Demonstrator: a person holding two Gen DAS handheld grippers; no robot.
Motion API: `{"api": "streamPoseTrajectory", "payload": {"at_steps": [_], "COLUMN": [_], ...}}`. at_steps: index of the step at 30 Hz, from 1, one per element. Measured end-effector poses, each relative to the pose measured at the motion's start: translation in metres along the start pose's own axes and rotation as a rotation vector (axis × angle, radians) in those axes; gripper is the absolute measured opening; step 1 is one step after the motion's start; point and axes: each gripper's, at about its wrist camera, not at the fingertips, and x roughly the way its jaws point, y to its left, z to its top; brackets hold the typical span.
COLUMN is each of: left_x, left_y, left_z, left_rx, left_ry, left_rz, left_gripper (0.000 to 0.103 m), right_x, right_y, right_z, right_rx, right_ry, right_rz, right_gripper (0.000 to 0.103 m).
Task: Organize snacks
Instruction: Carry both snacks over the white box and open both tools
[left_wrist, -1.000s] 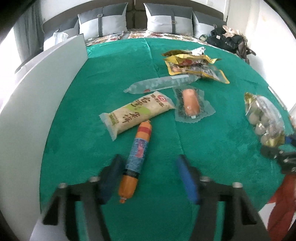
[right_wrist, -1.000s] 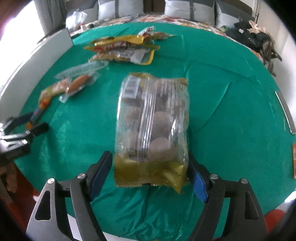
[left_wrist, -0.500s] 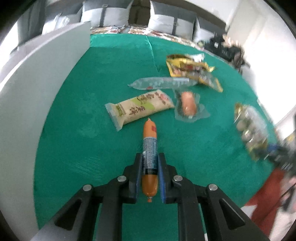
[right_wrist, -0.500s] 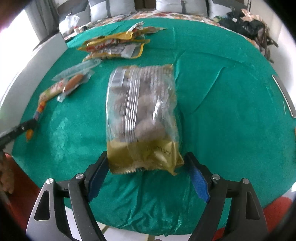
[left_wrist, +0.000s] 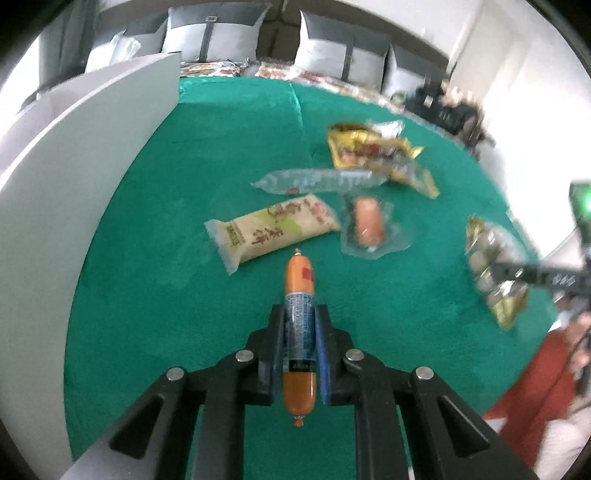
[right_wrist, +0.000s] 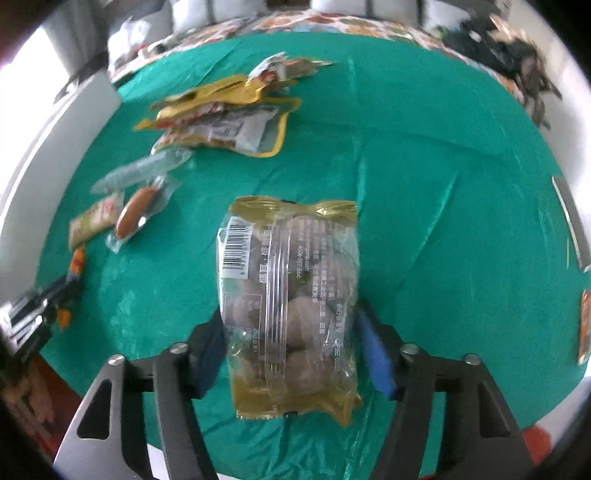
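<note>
An orange sausage stick (left_wrist: 300, 280) with a blue label is clamped in my left gripper (left_wrist: 299, 314), which is shut on its middle and holds it just above the green cloth (left_wrist: 166, 277). In the right wrist view, a gold-and-clear bag of round snacks (right_wrist: 288, 258) lies lengthwise between the fingers of my right gripper (right_wrist: 291, 347). Its jaws are closing, and both blue pads (right_wrist: 373, 347) touch the bag's sides. The left wrist view shows that bag (left_wrist: 495, 266) at the far right, with the right gripper across it.
A cream rice-cracker pack (left_wrist: 273, 229), a vacuum-packed sausage (left_wrist: 369, 225), a long clear packet (left_wrist: 317, 181) and a pile of yellow packets (left_wrist: 376, 155) lie mid-cloth. A white panel (left_wrist: 74, 184) borders the left side. Pillows line the back. The cloth's near edge is just under both grippers.
My left gripper shut on the sausage stick, which now points straight ahead. My right gripper's jaws narrowed from wide onto the snack bag, which sits deeper between the fingers.
</note>
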Motion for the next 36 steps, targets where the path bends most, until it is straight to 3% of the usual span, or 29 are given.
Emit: {"api": "streamPoseTrajectory", "payload": {"at_steps": [2, 5, 8, 14, 16, 20, 23, 26, 29, 33, 34, 36], "left_x": [-0.013, -0.023, -0.036, -0.104, -0.138, -0.184, -0.201, -0.200, -0.193, -0.179, -0.172, -0.168], "left_y": [0.007, 0.014, 0.016, 0.021, 0.040, 0.101, 0.161, 0.199, 0.223, 0.240, 0.240, 0.246], "left_z": [-0.001, -0.001, 0.001, 0.021, 0.033, 0.047, 0.048, 0.043, 0.032, 0.016, 0.016, 0.009], "left_rx": [-0.043, -0.082, -0.131, -0.159, -0.175, -0.253, -0.356, -0.387, -0.414, -0.454, -0.462, -0.473], "left_ry": [-0.027, -0.047, -0.075, -0.209, -0.271, -0.338, -0.339, -0.308, -0.277, -0.232, -0.222, -0.198], "left_rz": [-0.059, -0.091, -0.138, -0.172, -0.130, 0.027, 0.163, 0.291, 0.357, 0.398, 0.401, 0.407], "left_gripper": [0.015, 0.015, 0.015, 0.015, 0.015, 0.015, 0.015, 0.015, 0.015, 0.016, 0.021, 0.043], "right_x": [-0.010, -0.021, -0.019, -0.041, -0.057, -0.084, -0.089, -0.080, -0.060, -0.024, -0.013, -0.001], "right_y": [-0.006, -0.019, -0.019, 0.031, 0.073, 0.175, 0.245, 0.321, 0.375, 0.416, 0.422, 0.427], "right_z": [-0.005, -0.012, -0.014, 0.015, 0.037, 0.077, 0.095, 0.106, 0.105, 0.096, 0.093, 0.087], "right_rx": [0.042, 0.140, 0.167, 0.121, 0.050, -0.092, -0.154, -0.203, -0.267, -0.299, -0.300, -0.297], "right_ry": [-0.019, -0.047, -0.028, -0.057, -0.082, -0.114, -0.099, -0.064, -0.039, 0.007, 0.018, 0.040], "right_rz": [0.044, 0.171, 0.195, 0.328, 0.389, 0.537, 0.649, 0.728, 0.703, 0.625, 0.607, 0.577], "right_gripper": [0.059, 0.059, 0.059, 0.059, 0.059, 0.059, 0.059, 0.060, 0.060, 0.060, 0.060, 0.064]}}
